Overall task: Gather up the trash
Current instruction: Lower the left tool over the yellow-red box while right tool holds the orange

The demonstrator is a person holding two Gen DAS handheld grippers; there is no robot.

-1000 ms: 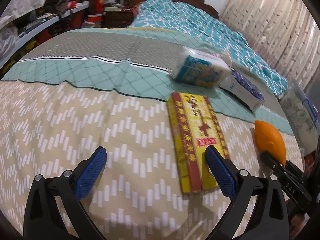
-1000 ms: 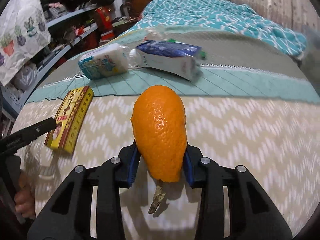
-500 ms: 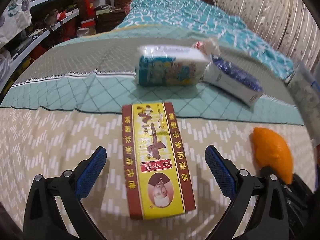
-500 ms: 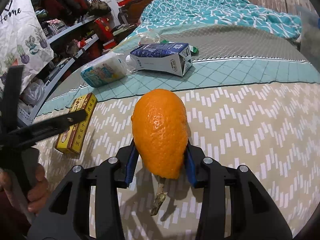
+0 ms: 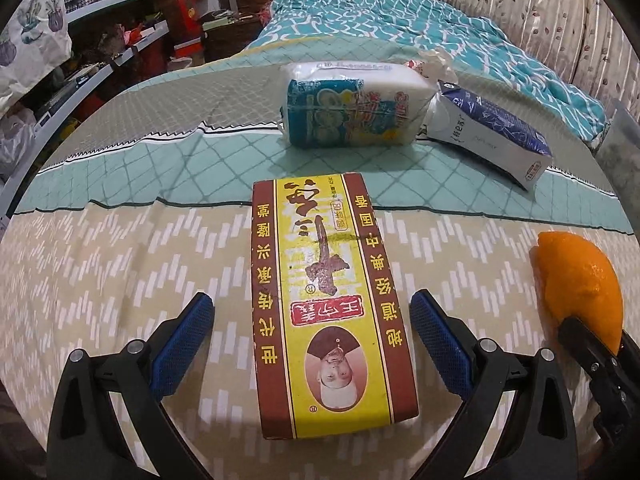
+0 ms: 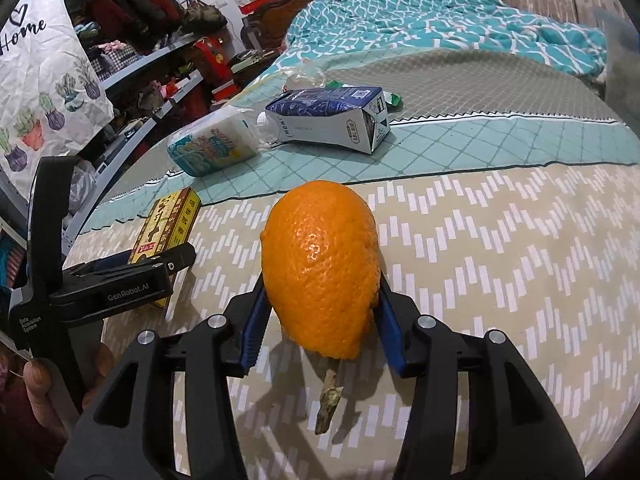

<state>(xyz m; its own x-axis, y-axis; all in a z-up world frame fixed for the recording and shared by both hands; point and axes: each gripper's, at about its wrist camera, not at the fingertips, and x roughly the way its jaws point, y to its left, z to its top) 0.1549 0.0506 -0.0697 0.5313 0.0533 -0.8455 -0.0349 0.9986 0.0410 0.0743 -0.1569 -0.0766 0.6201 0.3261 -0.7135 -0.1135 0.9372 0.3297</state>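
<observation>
- The left tongs [image 5: 310, 340] have swung round and closed in since a second ago: the yellow-and-red box [image 5: 326, 300], then off to their right under one finger, now lies squarely between both blue pads.
- Left tongs gape wide, a gap on each side of the box, nothing held.
- Right tongs [image 6: 320, 320] stay clamped on the orange fruit [image 6: 320, 268], pads pressing both its sides; a short woody stem [image 6: 329, 404] hangs beneath it.
- The box lies flat on the bed [image 5: 100, 280], on the beige zigzag cover.
- Farther off, on the teal band, lie a tissue pack [image 5: 348, 106] and, right of it, a blue-and-white carton [image 5: 490, 136] on its side.
</observation>
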